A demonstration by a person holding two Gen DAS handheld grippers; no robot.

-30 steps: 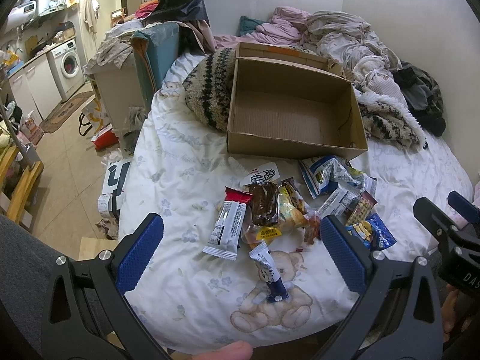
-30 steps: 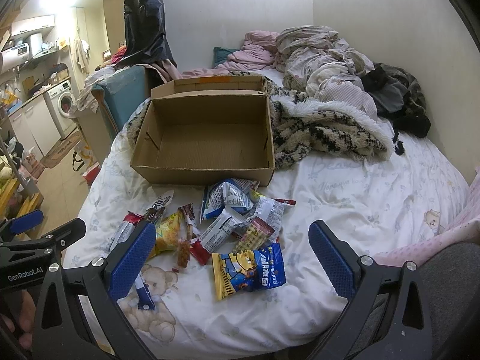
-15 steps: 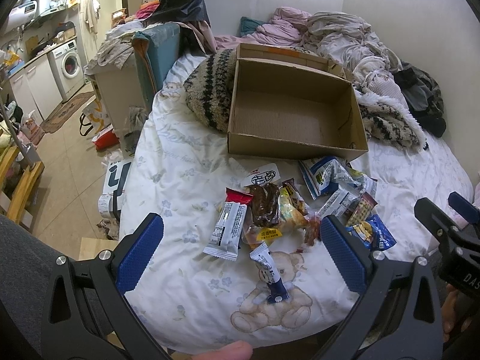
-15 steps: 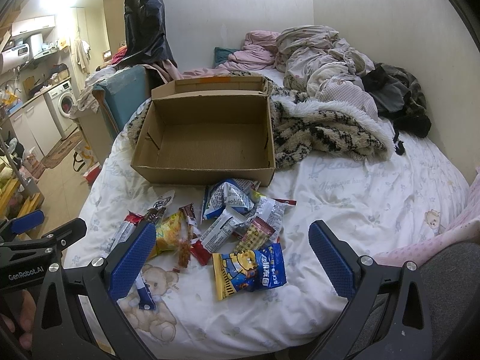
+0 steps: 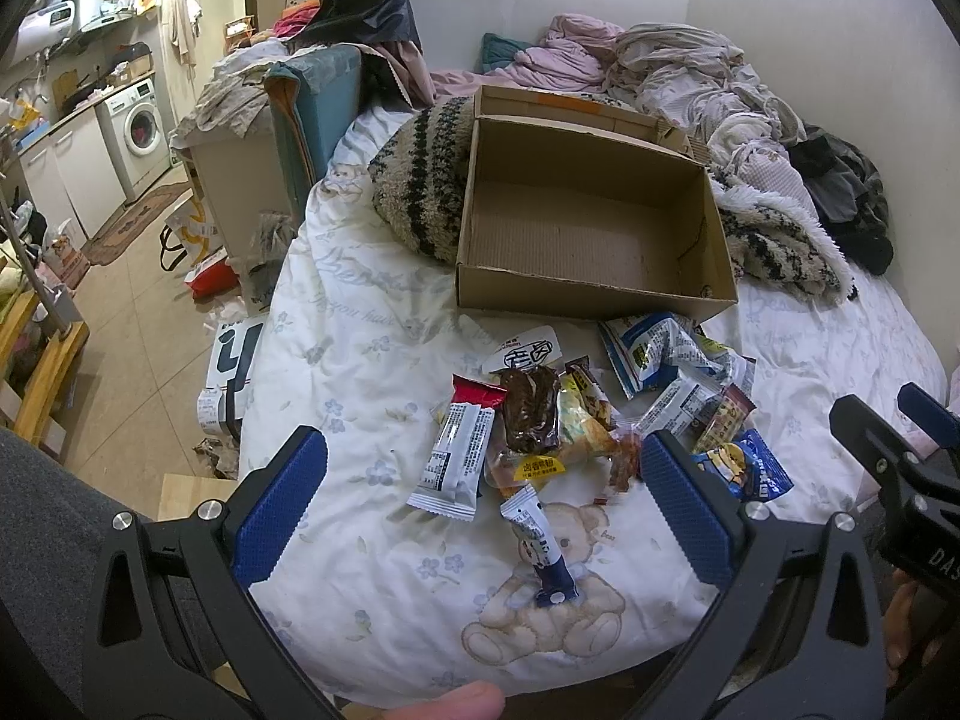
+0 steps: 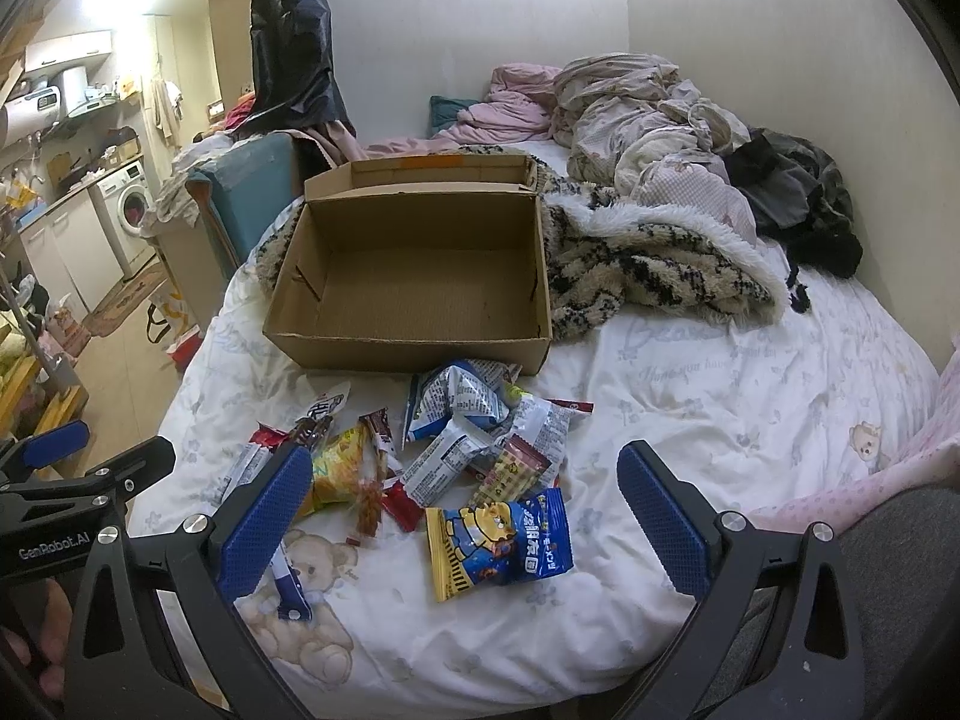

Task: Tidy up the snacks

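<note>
Over on the far left there's a washing machine (image 5: pixel 139 123) in the kitchen bit, then the bed (image 5: pixel 372 360) with its white bear-print sheet takes up the rest. Left gripper (image 5: pixel 483 507) hangs over the near edge of the bed, fingers spread wide with nothing between them. Under it, going left to right: a white bar with a red end (image 5: pixel 459 447), a dark brown wrapped snack (image 5: pixel 531 411) just beside it and overlapping a yellow pack (image 5: pixel 585 429), and a small white-and-blue tube (image 5: pixel 540 543) lying nearer, on the bear print. Further right the pile carries on with crumpled blue-and-white bags (image 6: pixel 459 405), and a blue and yellow cartoon packet (image 6: pixel 498 540) sits nearest on that side. Right gripper (image 6: pixel 465 513) hovers just above that packet, also wide open, gripping nothing. Behind the snacks, further away, is an open cardboard box (image 6: pixel 414 282), bare inside, pushed against a fuzzy patterned blanket (image 6: pixel 648 264), with rumpled bedding (image 6: pixel 648 114) at the far right.
</note>
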